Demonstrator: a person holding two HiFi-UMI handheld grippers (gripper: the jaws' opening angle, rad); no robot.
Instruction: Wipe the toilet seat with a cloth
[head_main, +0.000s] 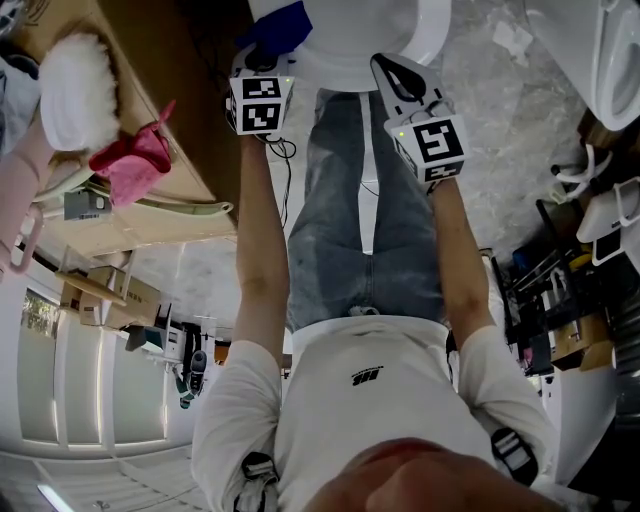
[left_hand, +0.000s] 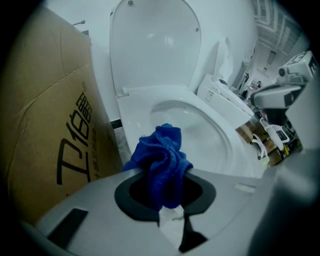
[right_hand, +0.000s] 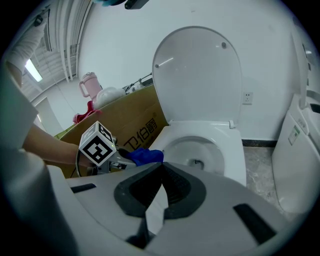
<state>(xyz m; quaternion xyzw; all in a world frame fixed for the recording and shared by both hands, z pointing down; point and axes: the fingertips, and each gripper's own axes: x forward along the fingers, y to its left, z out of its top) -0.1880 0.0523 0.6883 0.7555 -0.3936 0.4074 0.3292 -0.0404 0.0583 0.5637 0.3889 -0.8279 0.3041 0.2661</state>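
A crumpled blue cloth (left_hand: 162, 160) sticks out of my left gripper (left_hand: 162, 189), which is shut on it. The cloth hangs just above the near left rim of the white toilet seat (left_hand: 145, 107); whether it touches, I cannot tell. The lid (left_hand: 155, 45) stands upright behind the bowl. In the head view the left gripper (head_main: 262, 58) and the cloth (head_main: 283, 24) are at the toilet's (head_main: 350, 60) front edge. My right gripper (right_hand: 161, 169) is shut on nothing, held back from the bowl (right_hand: 197, 150), to the right of the left gripper's marker cube (right_hand: 98, 145) and the cloth (right_hand: 146, 156).
A large cardboard box (left_hand: 50, 125) stands tight against the toilet's left side, with a pink rag (head_main: 135, 160) and a white fluffy thing (head_main: 75, 90) on top. Another white fixture (right_hand: 300, 140) stands to the right. Brushes and boxes (head_main: 570, 300) clutter the floor at right.
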